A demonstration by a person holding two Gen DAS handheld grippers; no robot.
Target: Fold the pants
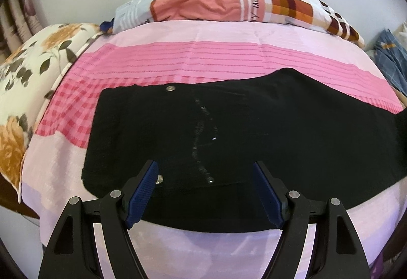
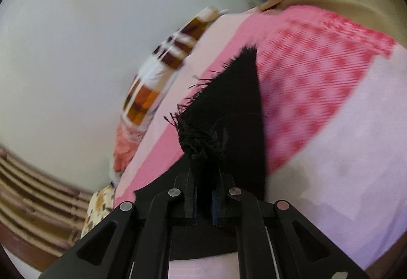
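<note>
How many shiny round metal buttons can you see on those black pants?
2. One button sits at the far edge of the black pants; another button shows near the edge closest to the camera, beside a blue pad of the left gripper. More may be hidden.

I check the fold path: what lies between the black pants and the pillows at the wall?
Only bare pink bedsheet lies between the pants and pillows, shown in the left wrist view.
</note>
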